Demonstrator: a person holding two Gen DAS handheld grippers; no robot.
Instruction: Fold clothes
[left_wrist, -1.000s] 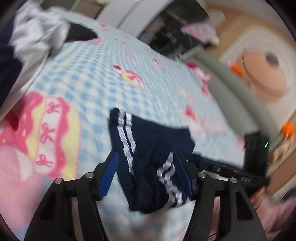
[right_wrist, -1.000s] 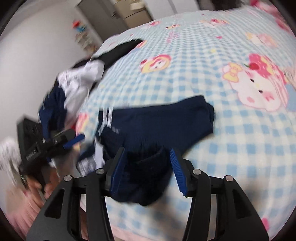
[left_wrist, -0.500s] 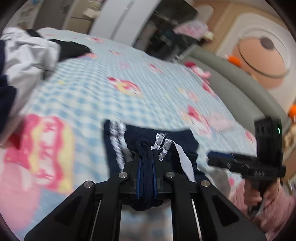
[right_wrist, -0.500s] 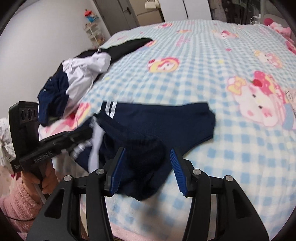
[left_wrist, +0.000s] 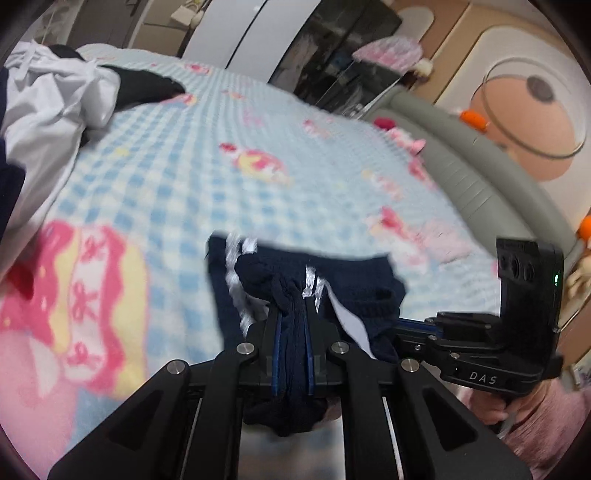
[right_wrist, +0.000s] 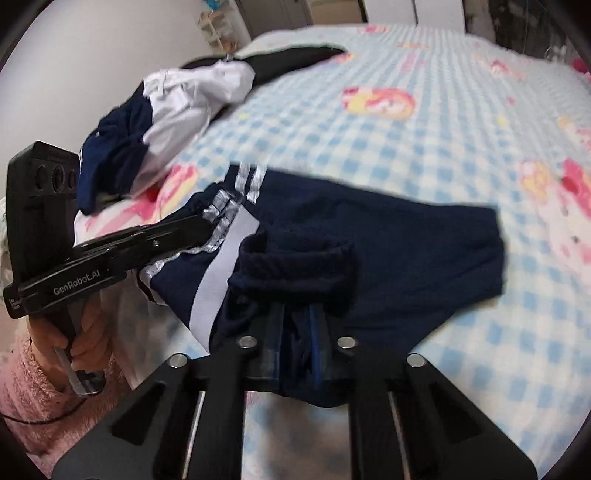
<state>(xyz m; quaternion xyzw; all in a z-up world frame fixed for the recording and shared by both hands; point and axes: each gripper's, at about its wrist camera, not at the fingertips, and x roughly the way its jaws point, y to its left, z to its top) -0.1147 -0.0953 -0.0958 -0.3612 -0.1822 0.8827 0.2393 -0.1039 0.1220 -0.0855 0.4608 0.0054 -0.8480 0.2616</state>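
The left gripper (left_wrist: 293, 325) had its jaws drawn close together on a bunched fold of the navy shorts (right_wrist: 388, 236), at the edge bearing the white side stripes (right_wrist: 249, 184). The right gripper (right_wrist: 297, 328) likewise had its jaws narrow and clamped on the dark fabric, at the ribbed waistband (right_wrist: 295, 258) on the near side of the garment. In the left wrist view the right gripper (left_wrist: 417, 328) showed at the near right, its tips against the same shorts (left_wrist: 332, 280). In the right wrist view the left gripper (right_wrist: 192, 225) showed at the near left, held by a hand (right_wrist: 86, 332) in a pink fleece sleeve (right_wrist: 29, 391).

The far part of the shorts lay spread flat on the bed, on a blue-and-white checked blanket (right_wrist: 424, 147) printed with pink cartoon figures. At the far left of the bed sat a heap of other clothes (right_wrist: 177, 99) in white, navy and black, apart from the shorts. A grey padded bed rail (left_wrist: 480, 173) ran along the right side.
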